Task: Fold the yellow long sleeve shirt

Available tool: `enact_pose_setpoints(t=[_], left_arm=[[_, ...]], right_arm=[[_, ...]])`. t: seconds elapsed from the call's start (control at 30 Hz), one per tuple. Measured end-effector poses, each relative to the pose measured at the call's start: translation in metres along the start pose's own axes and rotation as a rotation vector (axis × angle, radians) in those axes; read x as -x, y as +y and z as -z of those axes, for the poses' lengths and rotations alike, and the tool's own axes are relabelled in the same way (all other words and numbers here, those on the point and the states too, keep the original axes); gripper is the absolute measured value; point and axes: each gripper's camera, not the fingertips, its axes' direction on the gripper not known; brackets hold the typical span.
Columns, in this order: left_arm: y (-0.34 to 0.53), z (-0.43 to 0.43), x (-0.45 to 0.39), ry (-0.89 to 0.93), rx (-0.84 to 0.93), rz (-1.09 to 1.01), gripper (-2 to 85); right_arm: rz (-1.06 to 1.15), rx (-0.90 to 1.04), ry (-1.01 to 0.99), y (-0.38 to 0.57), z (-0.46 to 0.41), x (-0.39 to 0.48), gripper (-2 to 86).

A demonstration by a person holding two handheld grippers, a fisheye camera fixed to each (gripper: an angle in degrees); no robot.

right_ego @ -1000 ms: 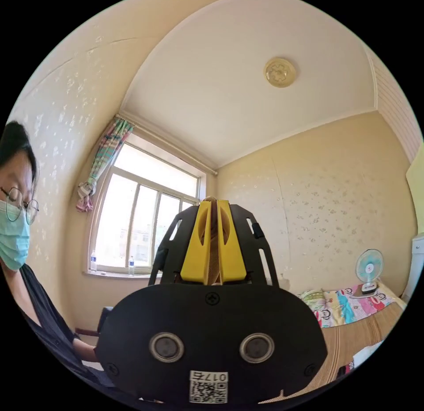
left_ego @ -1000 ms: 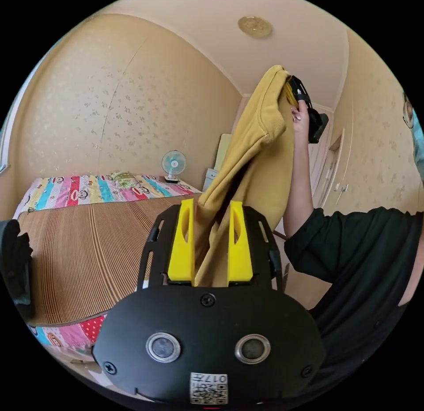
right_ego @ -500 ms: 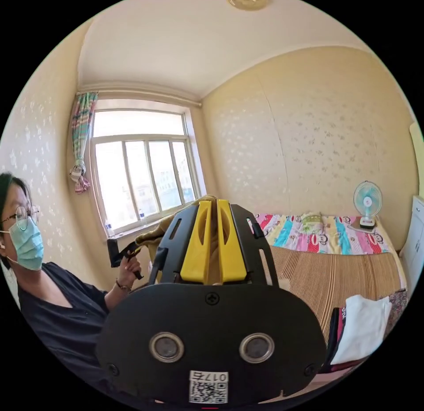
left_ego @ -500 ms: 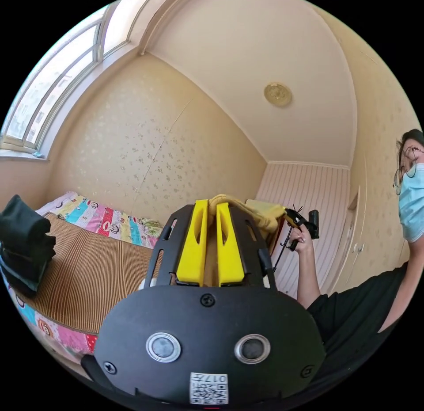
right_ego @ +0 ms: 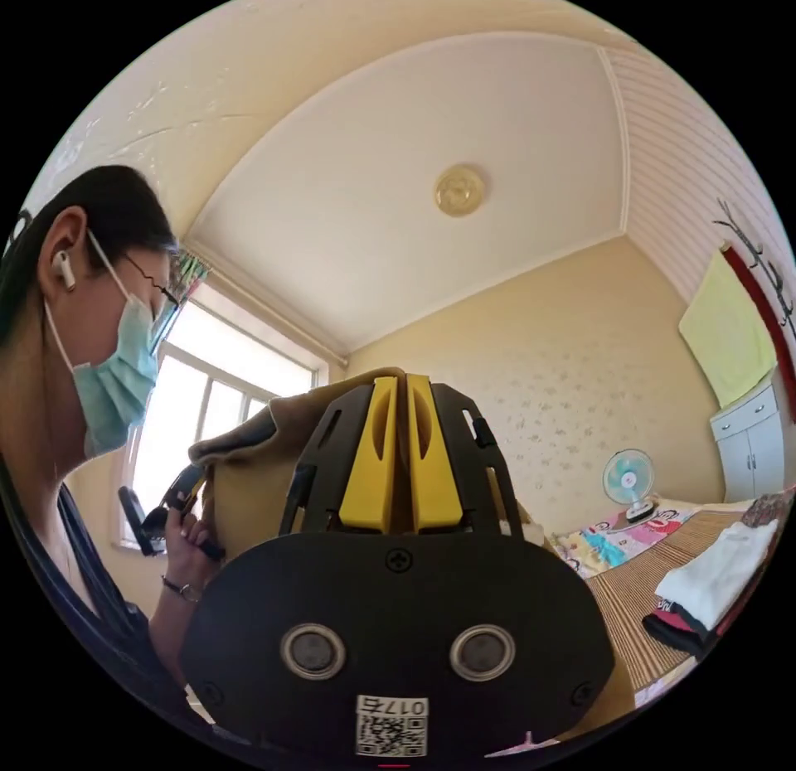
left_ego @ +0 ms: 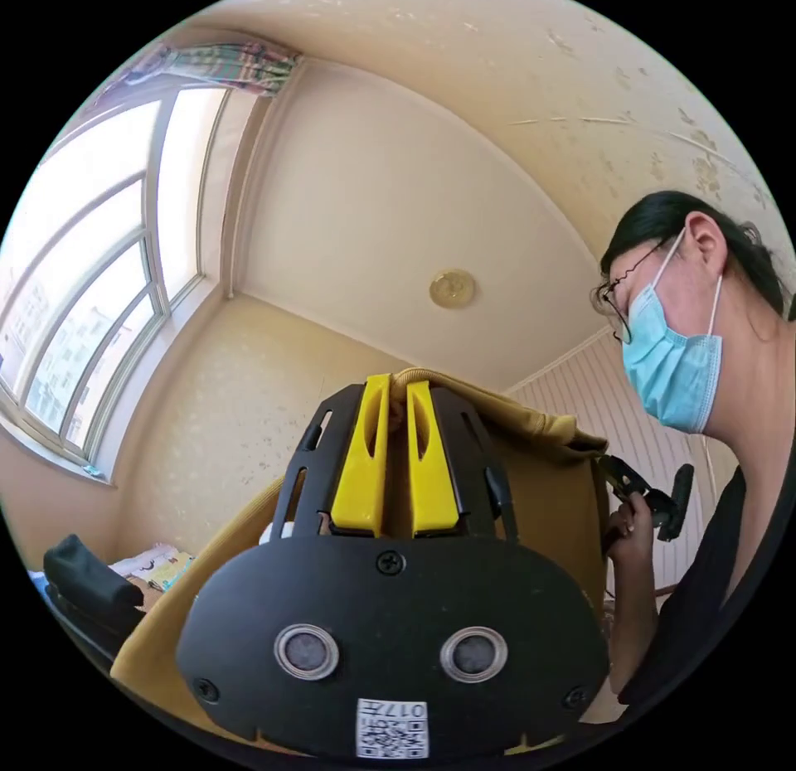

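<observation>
A: Where is the yellow long sleeve shirt (left_ego: 539, 481)?

B: It is in the air, stretched between the two grippers. In the left gripper view, the left gripper (left_ego: 396, 406) has its two yellow jaws pressed together on a fold of the shirt, and the fabric comes out at the tips. From there the top edge of the shirt runs to the right gripper (left_ego: 618, 472), which a hand (left_ego: 628, 529) holds just beside the cloth. The rest of the shirt hangs down behind the black body of the left gripper.

A: And in the right gripper view?

B: The same, mirrored. The right gripper (right_ego: 400, 402) is closed on the edge of the shirt (right_ego: 249, 489), with a thin strip of fabric between the jaws. The left gripper (right_ego: 178, 493) is at the far end of the shirt, in the other hand (right_ego: 189, 539).

A: What is under the shirt?

B: A bed (right_ego: 630, 605) with a striped brown mat lies below the shirt, to the side away from the person. On the mat is a white folded garment (right_ego: 717, 572) on a dark one. A small fan (right_ego: 628, 481) stands at the far end of the bed, on a colourful sheet.

A: And the room?

B: Above the shirt is a pale ceiling with a round lamp (left_ego: 452, 288). A window (left_ego: 83, 307) is beside the person (left_ego: 705, 332), who bends over the shirt. A yellow-green towel (right_ego: 730, 332) hangs on the wall above a white cabinet (right_ego: 750, 448), near the fan.
</observation>
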Motion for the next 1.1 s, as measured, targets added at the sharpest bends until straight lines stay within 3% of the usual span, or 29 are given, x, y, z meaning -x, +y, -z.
enact_pose_setpoints(t=[0.2,0.3,0.37,0.5,0.57,0.6,0.67,0.7,0.73,0.93,1.03,1.1], left_arm=[[0.030,0.011,-0.012,-0.092,-0.106,-0.162,4.0],[0.061,-0.020,0.000,-0.132,-0.129,-0.275,4.0],[0.089,-0.078,0.035,-0.122,-0.054,-0.304,4.0],[0.152,-0.231,0.146,0.005,0.269,-0.158,4.4],[0.245,-0.352,0.242,0.006,0.604,0.049,6.5],[0.276,-0.378,0.267,-0.005,0.702,0.118,7.4],[0.401,-0.429,0.339,-0.115,1.068,0.329,8.2],[0.426,-0.427,0.347,-0.130,1.114,0.353,8.2],[0.469,-0.415,0.353,-0.137,1.169,0.363,8.3],[0.662,-0.320,0.312,-0.170,1.513,0.277,9.2],[0.724,-0.271,0.292,-0.164,1.659,0.267,10.8],[0.731,-0.239,0.288,-0.214,1.655,0.239,11.1]], right_arm=[[0.271,-0.339,0.085,0.044,0.042,0.030,2.5],[0.390,-0.335,0.135,0.052,0.019,0.028,2.4],[0.466,-0.289,0.173,0.060,-0.017,0.015,2.4],[0.546,0.023,0.030,0.086,-0.171,-0.080,2.5],[0.501,0.229,-0.086,0.116,-0.258,-0.146,2.5],[0.414,0.407,-0.091,0.146,-0.318,-0.196,2.6],[0.188,0.724,-0.038,0.213,-0.393,-0.277,2.6],[-0.006,0.940,0.031,0.266,-0.417,-0.325,2.5],[-0.128,1.108,0.099,0.318,-0.419,-0.357,2.3],[-0.135,1.419,0.164,0.522,-0.285,-0.355,2.8],[-0.170,1.532,0.149,0.579,-0.208,-0.336,3.5],[-0.159,1.540,0.143,0.580,-0.163,-0.321,4.2]])
